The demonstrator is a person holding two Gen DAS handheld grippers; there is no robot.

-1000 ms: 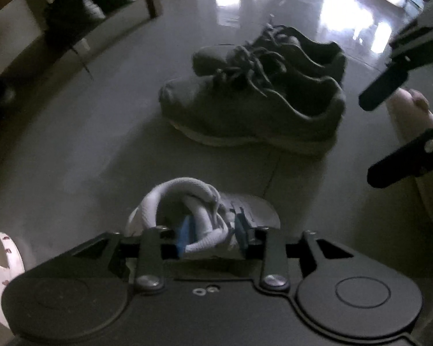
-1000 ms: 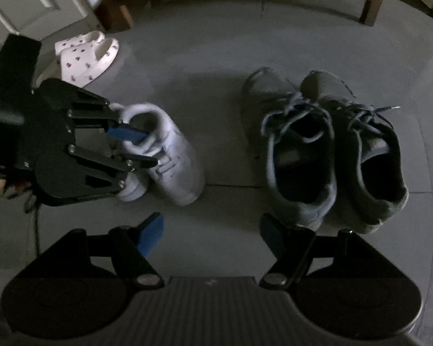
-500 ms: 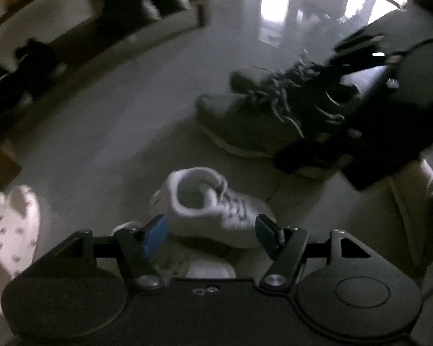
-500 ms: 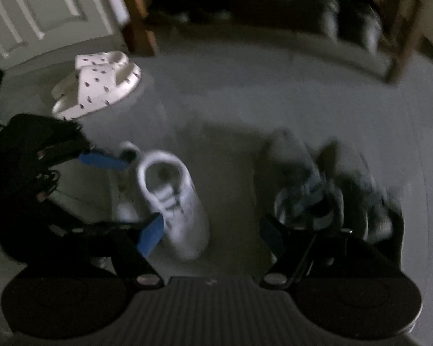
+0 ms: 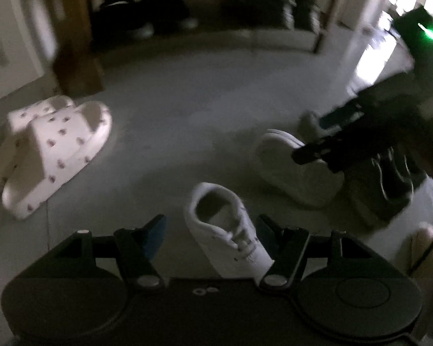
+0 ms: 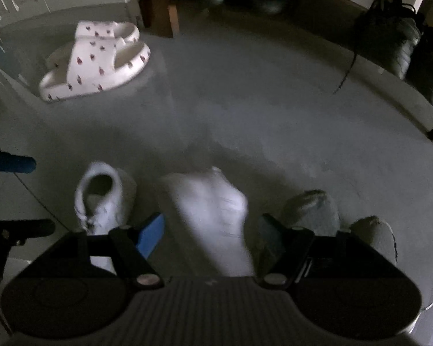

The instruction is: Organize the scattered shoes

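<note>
Left gripper (image 5: 210, 235): jaws spread wide, holding nothing; a white sneaker (image 5: 228, 230) stands upright on the floor between its fingers, heel opening facing away from the camera, apart from both pads.
Right gripper (image 6: 210, 236): jaws wide apart and empty; a second white sneaker (image 6: 213, 216), blurred, lies between its fingers. Whether a pad touches it cannot be told.
Second white sneaker, left wrist view: it shows to the right of the first (image 5: 297, 170), tipped on its side, with the right gripper's dark fingers (image 5: 332, 141) over it.
First white sneaker, right wrist view: just left of the blue pad (image 6: 101, 199), upright.
Grey sneakers (image 6: 332, 216): a pair just right of the white ones, toes showing past the right finger.
White slides (image 6: 98, 60): a spotted pair side by side on the floor (image 6: 245, 101), well apart from the sneakers, near a wooden post (image 6: 161, 3).
Shoe rack (image 6: 404, 43): dark shoes sit on its low shelf at the far right.
</note>
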